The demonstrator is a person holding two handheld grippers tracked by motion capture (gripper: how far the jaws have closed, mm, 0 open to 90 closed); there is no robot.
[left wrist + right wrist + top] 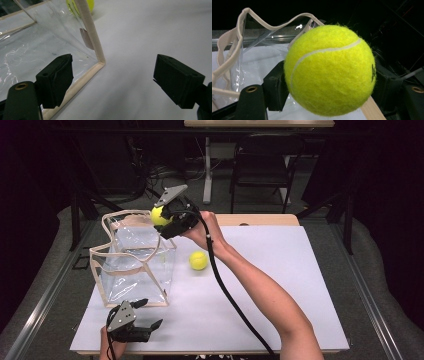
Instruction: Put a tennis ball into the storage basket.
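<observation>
A: How do I drop this cleanly?

B: Carry my right gripper (167, 217) fully over the clear bag's (134, 265) sagging rim before letting go.

A: And your grip?

B: Clenched on the tennis ball (329, 70), pads at both sides, bag just below. My left gripper (145, 317) rests released beside the bag's near corner. A second ball (198, 260) lies behind my right wrist.

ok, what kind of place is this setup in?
Probably a lab or workshop recording bay, not a home: a white table under dark curtains, a folding chair and loose cables on the floor behind, and a person's handheld right gripper holding a tennis ball.
</observation>
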